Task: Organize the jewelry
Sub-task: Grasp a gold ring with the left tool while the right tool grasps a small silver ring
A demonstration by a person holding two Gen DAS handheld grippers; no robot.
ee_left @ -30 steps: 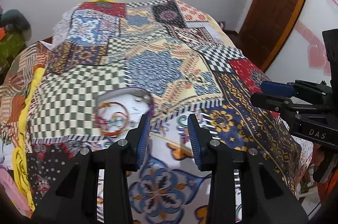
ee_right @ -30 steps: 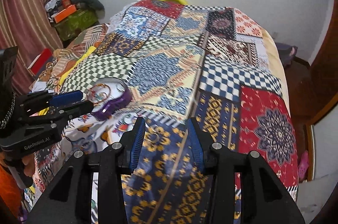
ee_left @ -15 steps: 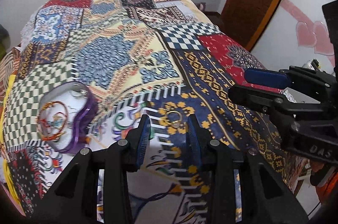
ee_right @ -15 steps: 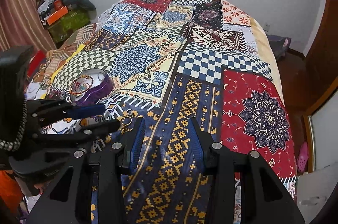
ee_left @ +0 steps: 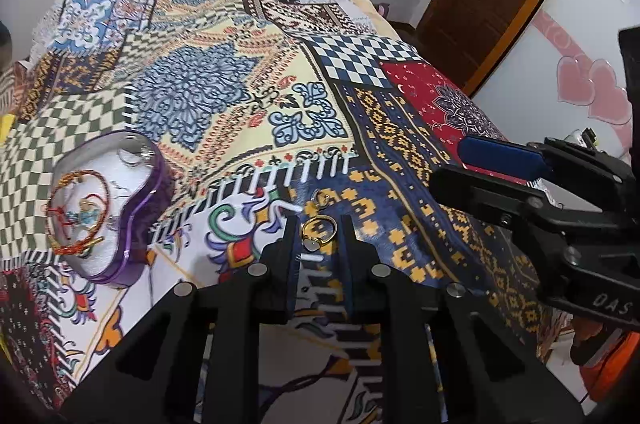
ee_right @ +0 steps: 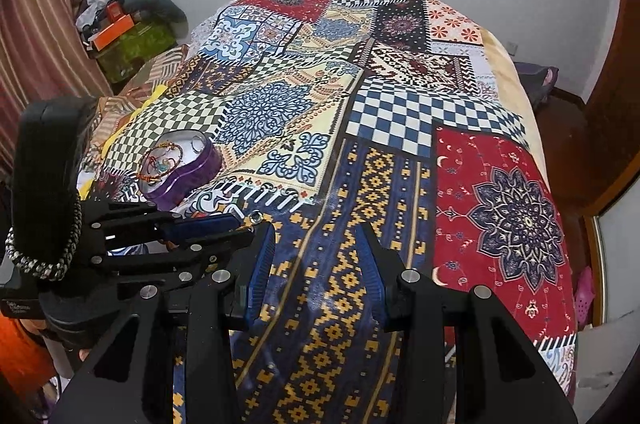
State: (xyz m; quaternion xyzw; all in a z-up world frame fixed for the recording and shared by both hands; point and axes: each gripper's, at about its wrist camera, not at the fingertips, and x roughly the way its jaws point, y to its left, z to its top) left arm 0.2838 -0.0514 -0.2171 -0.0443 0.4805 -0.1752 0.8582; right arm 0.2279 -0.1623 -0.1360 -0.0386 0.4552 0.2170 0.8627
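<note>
Since the earlier frame left tool (ee_left: 318,224) has descended onto gold ring (ee_left: 318,234) | ring lies on bedspread (ee_left: 400,160), centre frame, between its parted fingers | second ring (ee_left: 321,197) just above | purple tray (ee_left: 132,224) left | right tool (ee_right: 316,244) open, idle | close squarely, avoid pinching cloth

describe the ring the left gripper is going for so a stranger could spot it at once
On the patchwork bedspread, look right of the purple heart-shaped box. Between the left gripper's open fingertips lies a gold ring with a pale stone; the smaller ring just beyond lacks one.
</note>
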